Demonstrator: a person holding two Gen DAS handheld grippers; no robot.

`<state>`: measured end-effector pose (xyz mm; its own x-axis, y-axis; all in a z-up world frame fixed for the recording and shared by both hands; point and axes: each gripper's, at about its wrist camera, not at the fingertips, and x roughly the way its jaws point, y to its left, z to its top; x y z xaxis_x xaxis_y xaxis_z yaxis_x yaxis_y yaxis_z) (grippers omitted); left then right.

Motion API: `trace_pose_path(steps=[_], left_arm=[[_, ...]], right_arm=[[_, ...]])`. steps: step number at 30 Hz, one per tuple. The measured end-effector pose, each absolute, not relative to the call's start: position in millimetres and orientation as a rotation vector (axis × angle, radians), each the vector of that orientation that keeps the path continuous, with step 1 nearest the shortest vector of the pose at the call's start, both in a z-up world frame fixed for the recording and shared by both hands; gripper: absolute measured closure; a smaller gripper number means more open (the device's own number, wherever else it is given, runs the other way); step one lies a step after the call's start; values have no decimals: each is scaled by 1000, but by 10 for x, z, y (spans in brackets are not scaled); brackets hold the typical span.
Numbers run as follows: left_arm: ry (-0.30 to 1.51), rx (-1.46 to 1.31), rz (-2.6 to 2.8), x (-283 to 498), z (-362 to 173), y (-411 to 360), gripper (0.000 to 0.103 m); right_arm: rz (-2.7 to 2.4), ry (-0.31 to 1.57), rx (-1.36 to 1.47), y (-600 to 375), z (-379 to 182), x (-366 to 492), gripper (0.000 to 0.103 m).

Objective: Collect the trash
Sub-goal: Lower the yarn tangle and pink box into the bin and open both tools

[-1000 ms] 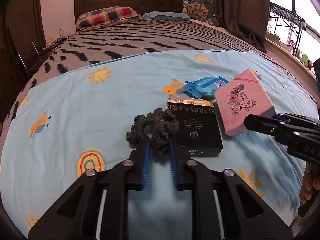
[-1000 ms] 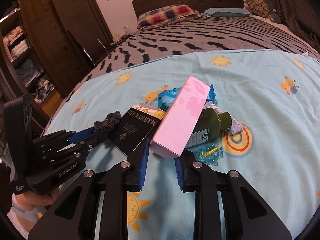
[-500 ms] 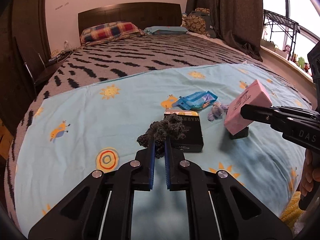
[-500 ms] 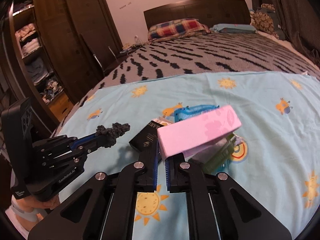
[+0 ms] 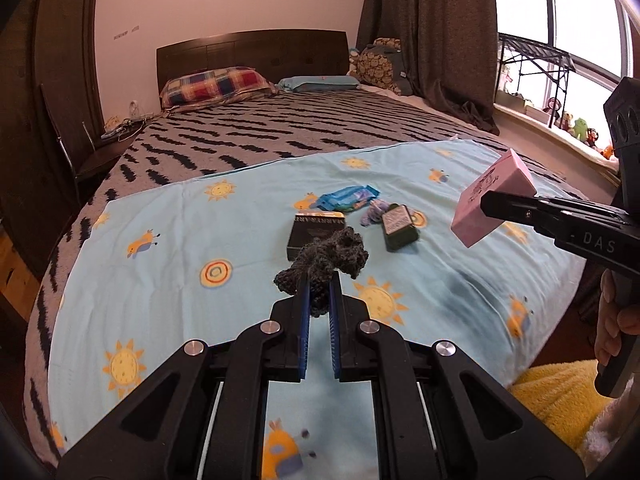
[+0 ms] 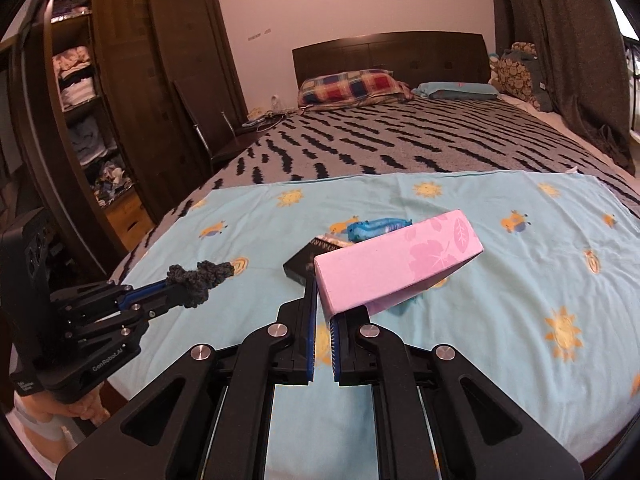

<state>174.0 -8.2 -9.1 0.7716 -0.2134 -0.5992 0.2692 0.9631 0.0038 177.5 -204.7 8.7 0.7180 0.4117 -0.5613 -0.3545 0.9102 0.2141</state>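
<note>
Left hand-held gripper [image 5: 319, 280] clenched on grey scrunchie [image 5: 326, 258]; right hand-held gripper [image 6: 323, 300] clamped on one end of pink box [image 6: 396, 262], long axis running up-right from jaws. Both items held clear above bed [image 5: 140, 272]. Remaining pile, black box [image 5: 316, 230] and green bottle [image 5: 398, 226], lies ahead between both; neither is clearly nearer.

**Hidden and cut-off parts**

In the right wrist view, the black box [image 6: 301, 265] and blue packet [image 6: 374, 227] are largely covered by the pink box [image 6: 396, 266]. The print on the dark green bottle [image 5: 398, 226] is too small to be read. The hand [image 5: 614, 320] is cut off at the picture's edge.
</note>
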Motion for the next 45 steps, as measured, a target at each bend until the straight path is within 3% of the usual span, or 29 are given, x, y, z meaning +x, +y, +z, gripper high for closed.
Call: trace_pose_path(steps=[13, 23, 45], left_arm=[[658, 61, -329, 790, -361, -273, 96], [768, 56, -385, 299, -952, -408, 96], [1145, -12, -423, 354, -2433, -582, 96]], right_arm=[[403, 678, 52, -2176, -219, 764, 96], [421, 805, 109, -2264, -803, 328, 96], [408, 1156, 200, -2166, -2310, 241, 96]])
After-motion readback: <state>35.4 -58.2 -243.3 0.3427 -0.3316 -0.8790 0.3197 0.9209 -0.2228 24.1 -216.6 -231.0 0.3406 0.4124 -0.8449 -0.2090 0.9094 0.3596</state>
